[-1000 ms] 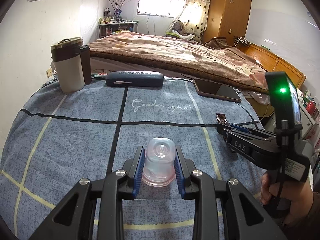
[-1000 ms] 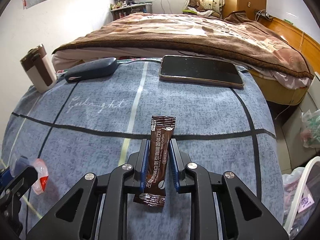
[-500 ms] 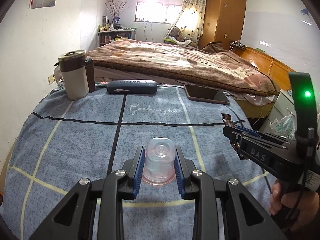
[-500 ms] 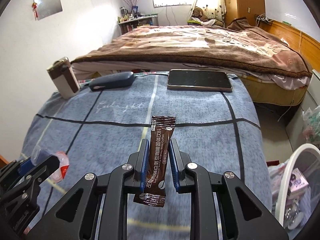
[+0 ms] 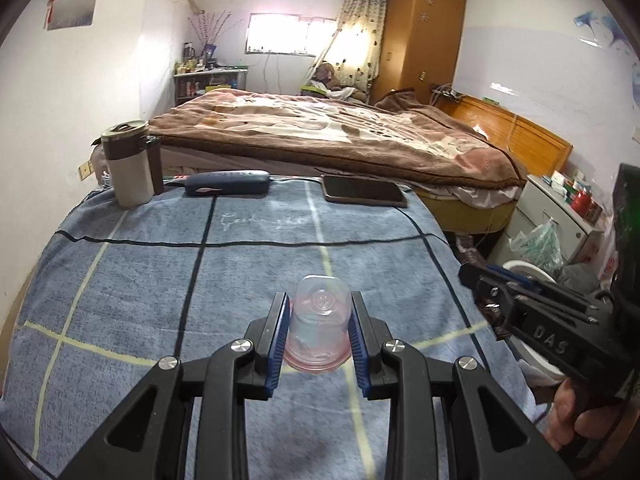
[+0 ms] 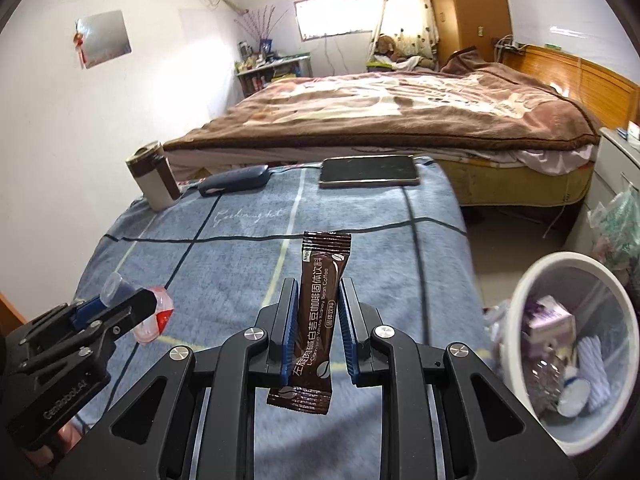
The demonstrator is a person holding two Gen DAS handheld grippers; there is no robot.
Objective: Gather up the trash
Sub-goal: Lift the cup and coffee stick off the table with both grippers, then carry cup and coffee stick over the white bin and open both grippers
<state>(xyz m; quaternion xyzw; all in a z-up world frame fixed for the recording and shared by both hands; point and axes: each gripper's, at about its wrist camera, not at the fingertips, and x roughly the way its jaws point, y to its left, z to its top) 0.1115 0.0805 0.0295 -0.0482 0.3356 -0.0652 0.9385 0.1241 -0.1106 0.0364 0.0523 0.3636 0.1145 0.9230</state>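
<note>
My left gripper (image 5: 319, 326) is shut on a small clear plastic cup (image 5: 318, 322) with a pink rim, held above the blue blanket (image 5: 160, 280). The same cup (image 6: 154, 314) and the left gripper (image 6: 120, 304) show at the lower left of the right wrist view. My right gripper (image 6: 318, 324) is shut on a brown coffee sachet (image 6: 316, 312) that stands upright between its blue pads. In the left wrist view the right gripper (image 5: 480, 284) reaches in from the right, held by a hand (image 5: 576, 420). A white trash bin (image 6: 568, 344) with several pieces of rubbish stands on the floor at the right.
On the far end of the blue blanket (image 6: 240, 256) stand a brown-and-white thermos (image 5: 128, 168), a dark glasses case (image 5: 227, 182) and a phone (image 5: 364, 191). Behind is a bed with a brown cover (image 5: 340, 132). Plastic bags (image 5: 540, 240) and a white cabinet (image 5: 560, 208) lie right.
Both grippers have lifted and pulled back from the blanket toward the right, each keeping its item. The trash bin has come into the right wrist view.
</note>
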